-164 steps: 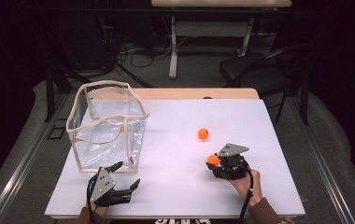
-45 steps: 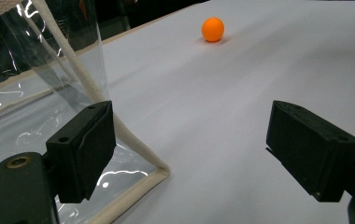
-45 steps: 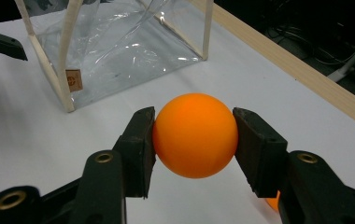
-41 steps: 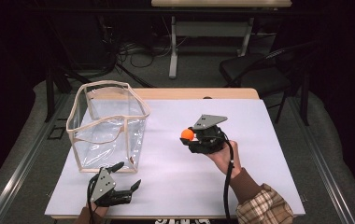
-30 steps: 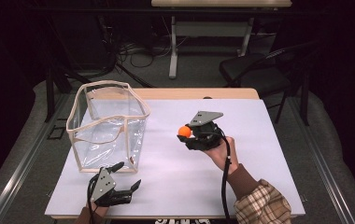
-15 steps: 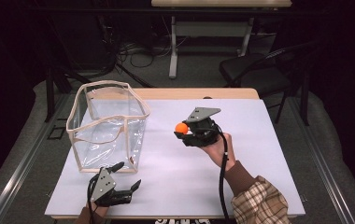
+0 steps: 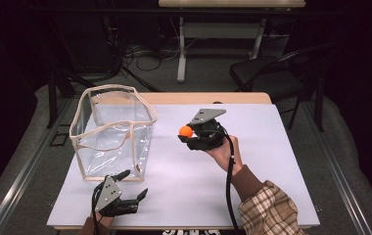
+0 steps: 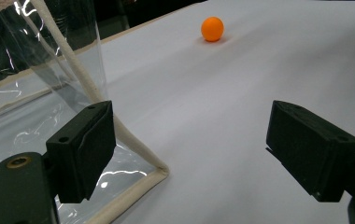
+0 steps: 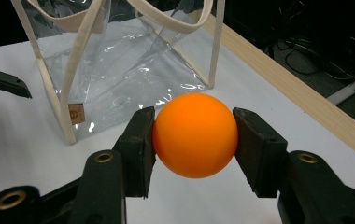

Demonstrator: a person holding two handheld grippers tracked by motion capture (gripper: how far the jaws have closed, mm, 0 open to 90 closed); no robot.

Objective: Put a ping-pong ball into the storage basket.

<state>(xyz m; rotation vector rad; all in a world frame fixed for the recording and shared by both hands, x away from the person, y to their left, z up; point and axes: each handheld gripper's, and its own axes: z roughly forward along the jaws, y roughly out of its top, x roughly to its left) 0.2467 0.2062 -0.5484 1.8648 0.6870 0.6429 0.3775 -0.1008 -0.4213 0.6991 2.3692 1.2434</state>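
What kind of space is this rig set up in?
Most likely a lab or office workroom used for recording. A white-topped table stands on grey carpet, with cables trailing on the floor behind, a black chair and the leg of another desk beyond it. The surroundings are dark.

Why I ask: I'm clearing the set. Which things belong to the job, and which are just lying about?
In the job: orange ball, clear tote bag, right gripper, left gripper.
Lying about: black chair, floor cables.
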